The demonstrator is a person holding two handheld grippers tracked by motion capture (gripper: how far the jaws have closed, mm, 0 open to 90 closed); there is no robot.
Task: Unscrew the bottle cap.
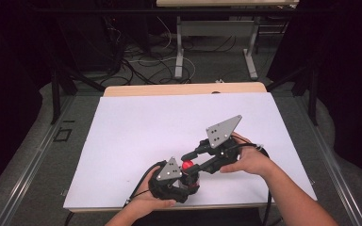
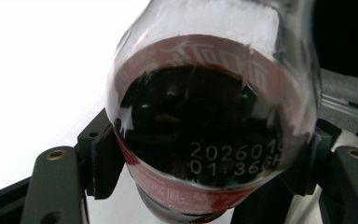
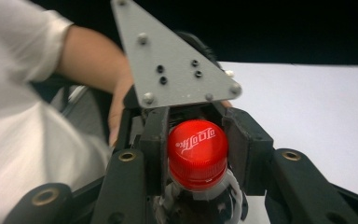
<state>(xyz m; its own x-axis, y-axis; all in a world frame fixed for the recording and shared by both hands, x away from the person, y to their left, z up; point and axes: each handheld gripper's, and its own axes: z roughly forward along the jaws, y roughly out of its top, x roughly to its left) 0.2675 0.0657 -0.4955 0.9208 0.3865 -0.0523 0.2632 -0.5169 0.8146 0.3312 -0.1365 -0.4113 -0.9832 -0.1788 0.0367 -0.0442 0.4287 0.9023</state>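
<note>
Right gripper view: red cap (image 3: 197,153) between fingers (image 3: 248,151)

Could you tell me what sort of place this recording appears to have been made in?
Probably a lab or recording workspace rather than a home: a table under a plain white sheet, dark curtains around it, and loose cables on the floor by another bench's metal legs. The two tongs grip a cola bottle.

Bottle (image 2: 209,121): clear, dark brown drink, red label w/ white script, white date digits. Cap (image 3: 197,149): red w/ white script. Both grippers (image 1: 191,175) (image 3: 197,154): black, grey plates. Table (image 1: 141,127): white top. Sleeve (image 3: 14,60): white.
</note>
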